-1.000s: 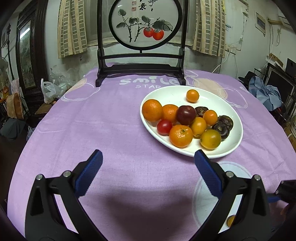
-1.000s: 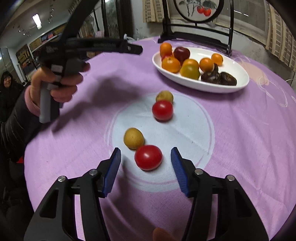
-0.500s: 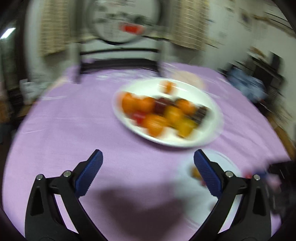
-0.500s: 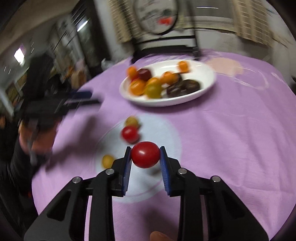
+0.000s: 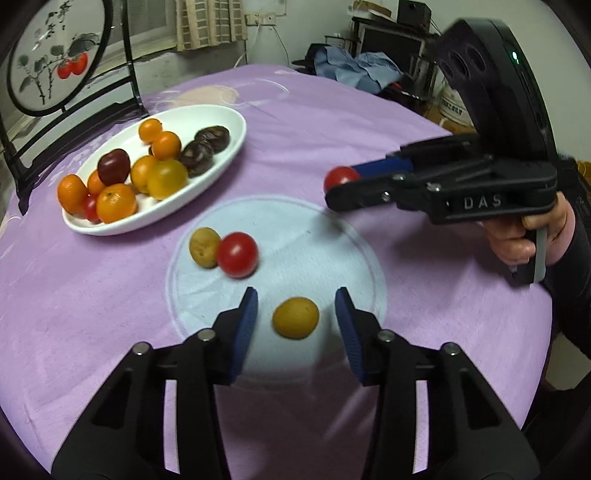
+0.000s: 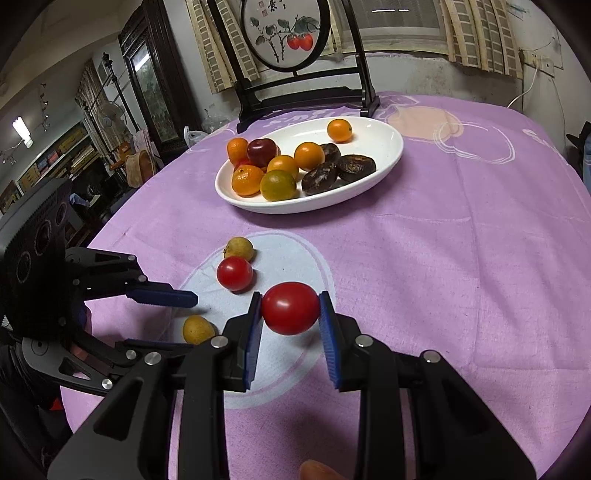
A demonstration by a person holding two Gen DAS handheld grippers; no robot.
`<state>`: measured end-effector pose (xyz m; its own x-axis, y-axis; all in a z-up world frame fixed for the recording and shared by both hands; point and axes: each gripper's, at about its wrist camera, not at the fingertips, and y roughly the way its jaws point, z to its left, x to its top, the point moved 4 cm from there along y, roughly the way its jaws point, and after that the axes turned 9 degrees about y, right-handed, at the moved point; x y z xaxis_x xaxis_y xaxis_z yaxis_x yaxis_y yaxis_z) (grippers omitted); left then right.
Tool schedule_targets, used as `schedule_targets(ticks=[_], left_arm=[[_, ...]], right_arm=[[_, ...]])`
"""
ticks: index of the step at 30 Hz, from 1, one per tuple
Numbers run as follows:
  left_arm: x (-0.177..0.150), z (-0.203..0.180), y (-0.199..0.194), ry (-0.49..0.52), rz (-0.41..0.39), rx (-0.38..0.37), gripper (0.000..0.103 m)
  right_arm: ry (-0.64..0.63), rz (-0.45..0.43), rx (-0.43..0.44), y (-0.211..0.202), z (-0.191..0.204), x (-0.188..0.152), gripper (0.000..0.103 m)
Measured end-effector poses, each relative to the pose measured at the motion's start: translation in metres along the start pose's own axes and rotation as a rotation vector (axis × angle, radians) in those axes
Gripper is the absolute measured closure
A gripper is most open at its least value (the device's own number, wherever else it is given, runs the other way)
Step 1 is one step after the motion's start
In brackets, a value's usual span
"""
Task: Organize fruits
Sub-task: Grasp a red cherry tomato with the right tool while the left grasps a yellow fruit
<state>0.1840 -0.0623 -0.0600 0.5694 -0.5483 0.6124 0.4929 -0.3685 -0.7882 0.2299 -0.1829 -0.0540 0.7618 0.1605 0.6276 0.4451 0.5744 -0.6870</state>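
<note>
In the left wrist view my left gripper (image 5: pixel 295 319) points down at a small yellow fruit (image 5: pixel 295 318) on the purple cloth. Its jaws are closing with the fruit between the blue pads, and a gap still shows on each side. My right gripper (image 6: pixel 290 296) is shut on a red tomato (image 6: pixel 290 308) and holds it above the cloth; the same tomato (image 5: pixel 340 177) shows at the right in the left view. Another red tomato (image 5: pixel 236 254) and a yellow-brown fruit (image 5: pixel 204 246) lie touching each other nearby. A white oval plate (image 5: pixel 207 110) holds several fruits.
A round painted screen on a black stand (image 6: pixel 284 33) rises behind the plate. A person's hand (image 5: pixel 524 236) grips the right tool's handle. The loose fruits lie on a pale blue circle (image 5: pixel 303 229) printed on the cloth. Clutter and blue fabric (image 5: pixel 354 70) sit beyond the table's far edge.
My left gripper swung from facing the plate down over the yellow fruit and its jaws narrowed. My right gripper shut on the red tomato and lifted it off the cloth.
</note>
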Motion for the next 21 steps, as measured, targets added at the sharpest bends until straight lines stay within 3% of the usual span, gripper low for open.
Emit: schedule_targets(ticks=[21], left_arm=[[-0.007,-0.004,0.017,0.034,0.059,0.025,0.074]], right_arm=[[0.0,0.005,0.0,0.001,0.0,0.0,0.073]])
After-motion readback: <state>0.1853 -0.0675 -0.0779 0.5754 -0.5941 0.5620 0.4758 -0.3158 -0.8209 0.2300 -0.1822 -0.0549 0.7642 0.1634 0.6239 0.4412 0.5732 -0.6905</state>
